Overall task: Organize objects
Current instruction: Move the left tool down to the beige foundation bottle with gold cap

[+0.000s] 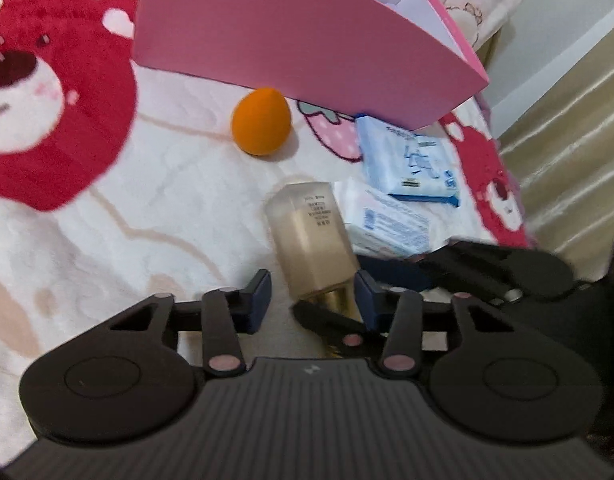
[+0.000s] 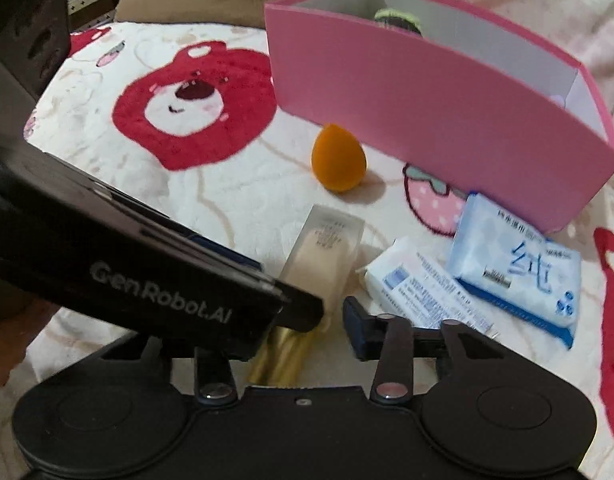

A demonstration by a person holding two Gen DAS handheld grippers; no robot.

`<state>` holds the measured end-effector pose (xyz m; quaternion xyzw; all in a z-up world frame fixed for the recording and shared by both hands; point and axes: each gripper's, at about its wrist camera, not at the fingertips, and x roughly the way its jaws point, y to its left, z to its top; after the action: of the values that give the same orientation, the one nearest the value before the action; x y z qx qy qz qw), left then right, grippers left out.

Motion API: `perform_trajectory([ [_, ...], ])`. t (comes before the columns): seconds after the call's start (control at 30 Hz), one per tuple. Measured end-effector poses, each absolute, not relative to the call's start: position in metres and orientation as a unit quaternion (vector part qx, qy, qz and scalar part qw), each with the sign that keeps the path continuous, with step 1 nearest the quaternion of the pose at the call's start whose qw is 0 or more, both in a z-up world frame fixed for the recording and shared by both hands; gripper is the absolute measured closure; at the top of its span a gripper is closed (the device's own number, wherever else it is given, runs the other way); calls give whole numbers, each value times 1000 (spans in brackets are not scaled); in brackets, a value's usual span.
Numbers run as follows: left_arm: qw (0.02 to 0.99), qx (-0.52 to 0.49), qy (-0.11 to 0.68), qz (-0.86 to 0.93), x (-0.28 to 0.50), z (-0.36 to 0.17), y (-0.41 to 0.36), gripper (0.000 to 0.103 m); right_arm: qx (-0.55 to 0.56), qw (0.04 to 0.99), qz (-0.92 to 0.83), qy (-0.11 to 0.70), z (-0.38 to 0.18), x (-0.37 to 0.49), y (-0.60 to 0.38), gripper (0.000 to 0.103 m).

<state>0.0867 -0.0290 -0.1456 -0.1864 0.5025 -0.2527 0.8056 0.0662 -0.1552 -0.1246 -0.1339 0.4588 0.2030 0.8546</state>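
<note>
A beige foundation bottle with a gold cap lies on the bear-print blanket. My left gripper straddles its cap end. The right pad is close against the bottle, while a gap shows at the left pad. In the right wrist view my right gripper is around the same cap, with blanket showing between the cap and its right finger. The left gripper's body hides its left finger. An orange sponge egg stands in front of the pink box.
A blue tissue pack and a white packet lie right of the bottle. A green-and-black item sits inside the box. The blanket's edge drops off at the right.
</note>
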Motion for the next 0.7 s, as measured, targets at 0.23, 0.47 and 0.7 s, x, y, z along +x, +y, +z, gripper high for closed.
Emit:
perform_trajectory([
  [0.23, 782, -225, 517, -264, 97, -154, -25, 65, -76, 849, 197, 483, -129, 76, -167, 62],
  [0.47, 767, -248, 521, -282, 114, -167, -22, 57, -24, 850, 179, 494, -134, 83, -173, 61],
  [0.7, 754, -262, 530, -287, 121, -166, -18, 57, -54, 858, 173, 481, -130, 78, -164, 61],
])
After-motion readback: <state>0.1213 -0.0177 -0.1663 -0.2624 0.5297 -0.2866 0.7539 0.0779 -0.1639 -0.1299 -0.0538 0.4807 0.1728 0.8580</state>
